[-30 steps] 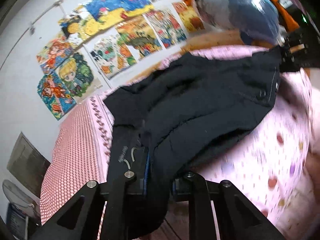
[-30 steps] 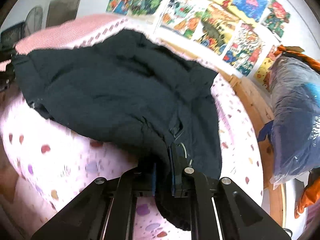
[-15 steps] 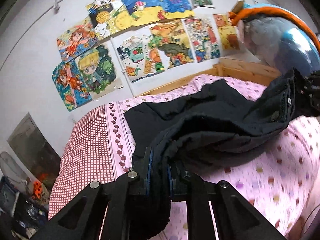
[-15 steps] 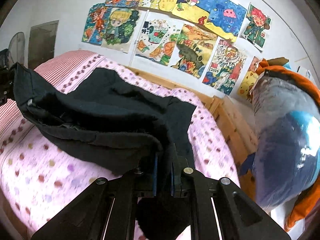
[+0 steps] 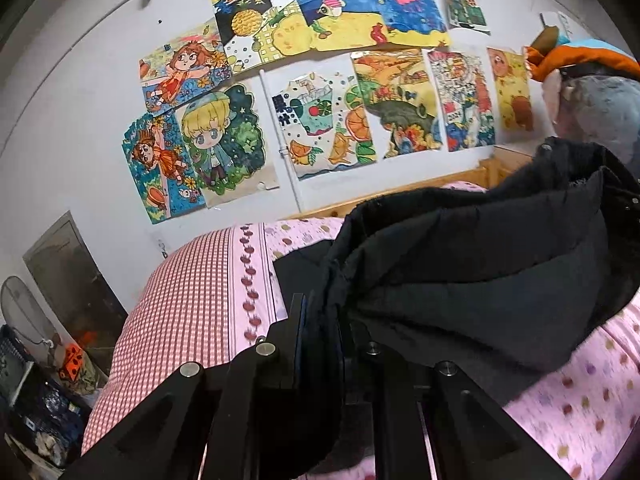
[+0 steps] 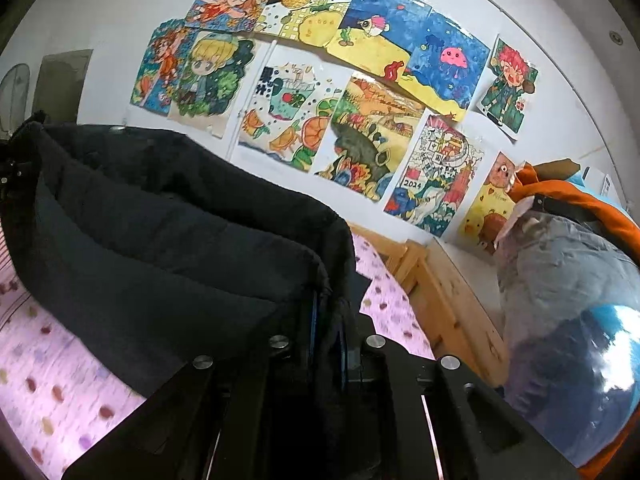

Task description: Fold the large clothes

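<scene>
A large black padded jacket hangs lifted above the pink polka-dot bed. My left gripper is shut on one edge of the jacket. My right gripper is shut on another edge of the jacket. The cloth sags between the two grippers and its far part still rests on the bed. The fingertips are buried in the fabric.
A red checked pillow lies at the left end of the bed. A wooden bed frame runs along the wall with drawings. A plastic-wrapped bundle with orange cloth stands at the right. Clutter and a fan are at the far left.
Both grippers have lifted the jacket up off the bed and tilted upward toward the wall. The jacket now hangs bunched between them instead of lying spread out.
</scene>
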A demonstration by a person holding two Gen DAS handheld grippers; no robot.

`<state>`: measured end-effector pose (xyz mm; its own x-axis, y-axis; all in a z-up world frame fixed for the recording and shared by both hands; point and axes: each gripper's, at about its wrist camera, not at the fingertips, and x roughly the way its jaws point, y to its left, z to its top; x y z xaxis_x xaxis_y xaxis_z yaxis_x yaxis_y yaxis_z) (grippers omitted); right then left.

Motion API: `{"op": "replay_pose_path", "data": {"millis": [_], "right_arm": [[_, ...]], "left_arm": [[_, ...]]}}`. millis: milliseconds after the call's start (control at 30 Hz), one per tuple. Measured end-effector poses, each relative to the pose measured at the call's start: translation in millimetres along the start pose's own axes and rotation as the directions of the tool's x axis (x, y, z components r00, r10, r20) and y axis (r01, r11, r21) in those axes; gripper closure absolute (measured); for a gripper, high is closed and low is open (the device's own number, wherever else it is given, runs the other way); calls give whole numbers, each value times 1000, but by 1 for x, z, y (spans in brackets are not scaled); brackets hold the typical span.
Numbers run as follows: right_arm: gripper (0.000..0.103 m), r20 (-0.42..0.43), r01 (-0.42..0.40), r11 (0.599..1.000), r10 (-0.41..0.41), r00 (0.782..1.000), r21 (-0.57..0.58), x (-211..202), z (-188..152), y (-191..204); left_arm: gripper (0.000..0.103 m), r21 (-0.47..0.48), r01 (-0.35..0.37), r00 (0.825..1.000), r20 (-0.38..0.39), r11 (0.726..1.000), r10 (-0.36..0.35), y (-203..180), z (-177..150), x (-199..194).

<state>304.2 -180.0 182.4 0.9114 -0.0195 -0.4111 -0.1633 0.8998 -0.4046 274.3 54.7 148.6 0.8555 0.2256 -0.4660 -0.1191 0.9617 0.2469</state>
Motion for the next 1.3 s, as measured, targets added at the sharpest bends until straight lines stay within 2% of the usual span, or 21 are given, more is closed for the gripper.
{"op": "replay_pose_path", "data": {"millis": [300, 667, 967, 1300], "right_arm": [[96, 45, 13, 999, -15, 999, 52, 74, 16, 6], [96, 7, 13, 998, -14, 1000, 60, 159, 10, 20], [96, -28, 6, 998, -4, 1000, 56, 204, -7, 34], [96, -68, -11, 998, 16, 998, 69, 233, -21, 42]], "left_arm": [[92, -67, -46, 999, -4, 997, 46, 4, 16, 69], [92, -104, -61, 998, -38, 993, 57, -5, 18, 141], [92, -107, -67, 995, -78, 992, 58, -13, 12, 183], [91, -103, -62, 991, -125, 993, 49, -23, 3, 213]]}}
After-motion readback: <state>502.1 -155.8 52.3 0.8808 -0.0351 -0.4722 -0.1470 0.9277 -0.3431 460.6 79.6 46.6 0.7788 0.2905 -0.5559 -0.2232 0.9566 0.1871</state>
